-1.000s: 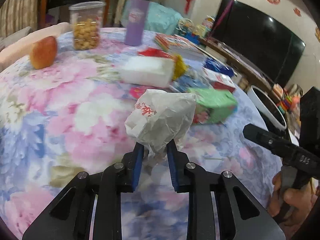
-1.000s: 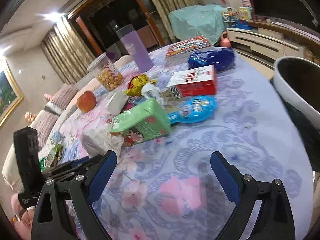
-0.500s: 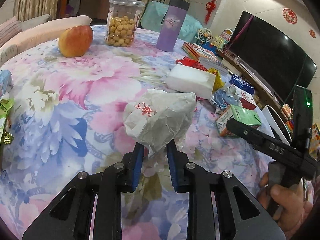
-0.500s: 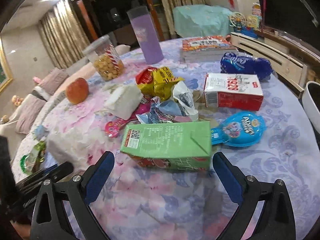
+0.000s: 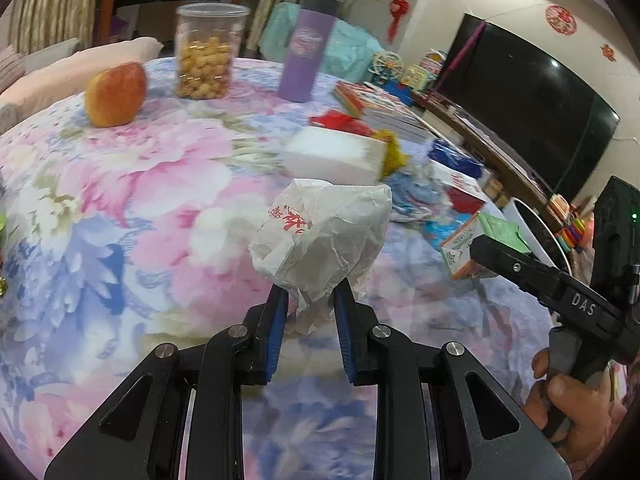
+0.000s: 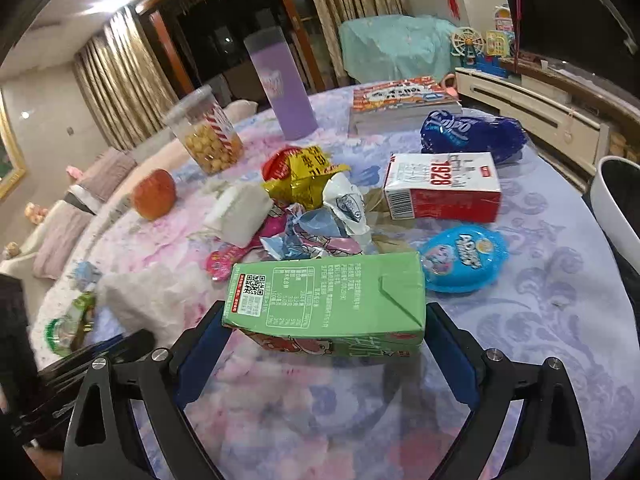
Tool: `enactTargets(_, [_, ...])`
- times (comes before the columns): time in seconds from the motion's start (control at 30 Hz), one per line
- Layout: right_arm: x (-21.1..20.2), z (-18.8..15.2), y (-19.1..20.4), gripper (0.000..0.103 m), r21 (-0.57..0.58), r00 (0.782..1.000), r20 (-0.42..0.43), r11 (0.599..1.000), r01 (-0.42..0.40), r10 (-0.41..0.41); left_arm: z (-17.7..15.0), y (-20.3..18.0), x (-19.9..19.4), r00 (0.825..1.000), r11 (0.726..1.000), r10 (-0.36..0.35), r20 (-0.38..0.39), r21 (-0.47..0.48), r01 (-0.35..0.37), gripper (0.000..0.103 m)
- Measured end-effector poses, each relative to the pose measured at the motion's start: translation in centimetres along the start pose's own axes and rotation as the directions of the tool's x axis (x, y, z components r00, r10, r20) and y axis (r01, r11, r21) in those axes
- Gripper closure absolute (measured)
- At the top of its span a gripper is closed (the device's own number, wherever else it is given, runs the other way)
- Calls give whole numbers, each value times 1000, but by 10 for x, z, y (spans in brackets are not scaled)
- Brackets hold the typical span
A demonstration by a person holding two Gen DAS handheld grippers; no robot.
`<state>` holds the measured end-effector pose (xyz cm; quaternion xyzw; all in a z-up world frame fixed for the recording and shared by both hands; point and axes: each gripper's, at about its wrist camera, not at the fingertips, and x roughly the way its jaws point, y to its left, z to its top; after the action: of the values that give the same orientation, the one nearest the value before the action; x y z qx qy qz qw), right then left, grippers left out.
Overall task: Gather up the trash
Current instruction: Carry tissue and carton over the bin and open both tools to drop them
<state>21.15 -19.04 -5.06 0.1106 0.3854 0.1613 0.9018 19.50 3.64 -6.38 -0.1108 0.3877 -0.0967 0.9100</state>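
**Both jaws busy: paper bag pinched on the left, green carton framed on the right**

Jaws of the left gripper (image 5: 308,304) are clenched on the lower end of a crumpled white paper bag (image 5: 324,236) with red characters, which stands up above the flowered bench (image 5: 120,208). Jaws of the right gripper (image 6: 326,344) are spread wide, one blue pad at each end of a green carton (image 6: 326,300) that lies on its side on the bench; whether the pads touch it, I cannot tell.

Just behind the carton lies a round blue lid (image 6: 464,258) on the right and a heap of torn wrappers (image 6: 316,232) in the middle. A white block (image 6: 240,212) is left of the heap, and a yellow and red snack bag (image 6: 304,176) is behind it. A red and white box (image 6: 442,190) marked 1928 lies to the right, with a dark blue packet (image 6: 472,136) behind it.

Farther back are an apple (image 6: 154,194), a clear jar of yellow snacks (image 6: 206,136), a purple bottle (image 6: 280,88) and a stack of books (image 6: 402,102). A white bin (image 6: 616,204) shows at the right edge, beside the bench.
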Motion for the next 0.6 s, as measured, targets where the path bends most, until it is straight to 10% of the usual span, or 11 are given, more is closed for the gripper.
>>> enactTargets(0.6, [-91,-3,-96,8,161,987,117,983,88,-108,4,-113,21,987,974,-153,-56,159,160,81])
